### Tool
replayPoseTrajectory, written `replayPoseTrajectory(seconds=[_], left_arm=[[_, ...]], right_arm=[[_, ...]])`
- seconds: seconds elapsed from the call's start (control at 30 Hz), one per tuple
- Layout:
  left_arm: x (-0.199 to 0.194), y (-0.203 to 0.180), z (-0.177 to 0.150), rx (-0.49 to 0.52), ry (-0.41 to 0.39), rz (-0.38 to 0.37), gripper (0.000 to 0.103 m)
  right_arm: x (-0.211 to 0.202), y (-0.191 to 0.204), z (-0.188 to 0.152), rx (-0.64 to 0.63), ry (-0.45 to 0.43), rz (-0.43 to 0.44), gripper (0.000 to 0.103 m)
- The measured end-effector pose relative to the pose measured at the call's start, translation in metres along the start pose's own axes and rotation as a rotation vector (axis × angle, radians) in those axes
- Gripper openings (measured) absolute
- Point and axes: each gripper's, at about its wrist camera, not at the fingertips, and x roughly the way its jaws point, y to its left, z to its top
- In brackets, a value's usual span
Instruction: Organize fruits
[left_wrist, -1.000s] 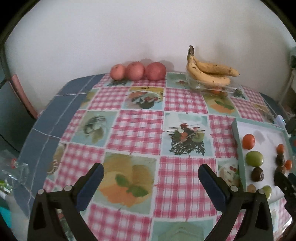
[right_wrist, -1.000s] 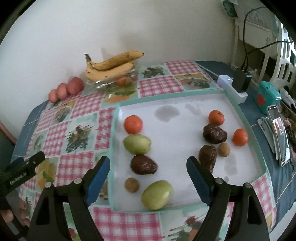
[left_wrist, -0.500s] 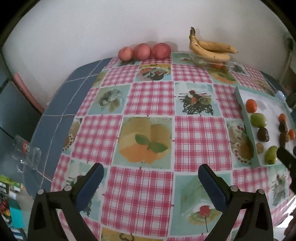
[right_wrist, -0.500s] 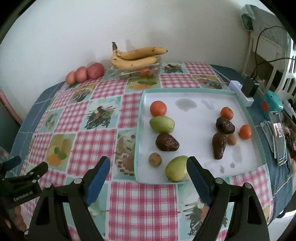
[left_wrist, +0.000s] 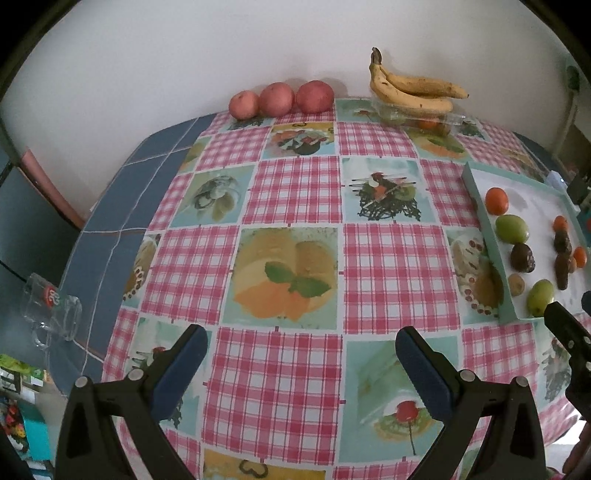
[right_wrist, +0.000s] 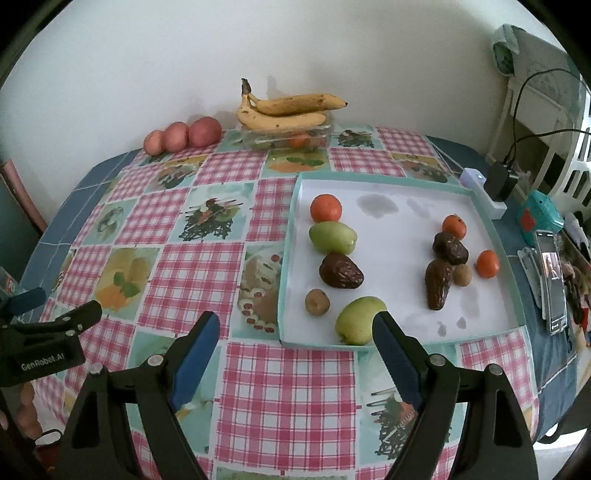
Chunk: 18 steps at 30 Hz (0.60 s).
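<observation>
Two hand-held grippers hover over the table (left_wrist: 295, 184), each spread wide with nothing between its blue pads: the left hand-held gripper (left_wrist: 301, 350) above the checked cloth (left_wrist: 391, 273), the right hand-held gripper (right_wrist: 295, 334) just short of the tray's near edge. The tray (right_wrist: 399, 341) sits on the right part of the table and carries the fruits in two loose groups. On its left side lie an orange (right_wrist: 325, 208), a green fruit (right_wrist: 332, 236), a dark wrinkled fruit (right_wrist: 340, 271), a small brown fruit (right_wrist: 317, 302) and a second green fruit (right_wrist: 359, 319), nearest the right pads. On its right side lie two more oranges, two dark fruits and a small brown one, close together. Bananas (right_wrist: 286, 110) rest on a clear box (right_wrist: 288, 138) by the wall, three apples (right_wrist: 183, 136) just to its left. A phone (right_wrist: 552, 280) lies right of the tray.
</observation>
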Motion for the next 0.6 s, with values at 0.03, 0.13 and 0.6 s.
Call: replayPoseTrajectory(seconds=[0.03, 0.13, 0.6], left_arm=[[0.0002, -0.0001, -0.0009, 0.001, 0.003, 0.003, 0.103], [-0.0003, 0.0007, -0.0026, -0.001, 0.002, 0.01, 0.103], [0.0003, 0.0037, -0.002, -0.008, 0.007, 0.014, 0.103]], right_arm=[[0.0008, 0.0003, -0.0002, 0.0, 0.003, 0.0, 0.085], [0.0022, -0.0005, -0.0006, 0.005, 0.01, 0.002, 0.085], [0.0034, 0.0007, -0.0004, -0.002, 0.014, -0.001, 0.085]])
